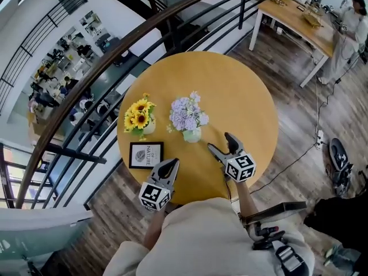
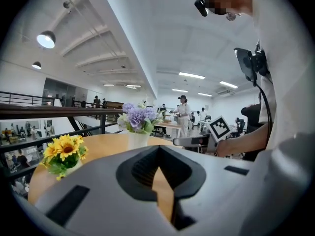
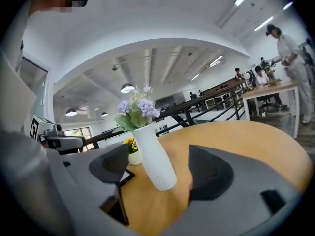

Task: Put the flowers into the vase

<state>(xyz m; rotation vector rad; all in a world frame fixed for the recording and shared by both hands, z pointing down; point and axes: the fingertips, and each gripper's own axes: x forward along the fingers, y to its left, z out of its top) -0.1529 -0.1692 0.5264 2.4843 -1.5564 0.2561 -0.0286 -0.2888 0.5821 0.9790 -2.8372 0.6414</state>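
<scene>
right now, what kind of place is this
Likely an open-plan office or lab mezzanine: round wooden table beside a dark metal railing, a lower floor of desks beyond it, people at a long wooden table.

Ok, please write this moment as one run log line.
purple flowers: in white vase | left gripper: shut, empty | right gripper: open, white vase just ahead, not gripped

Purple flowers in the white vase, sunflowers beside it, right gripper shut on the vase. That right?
Wrong on the grip. The right gripper is open: the right gripper view shows its jaws apart, the white vase standing ahead, untouched. Purple flowers in it, sunflowers beside it: correct.
</scene>
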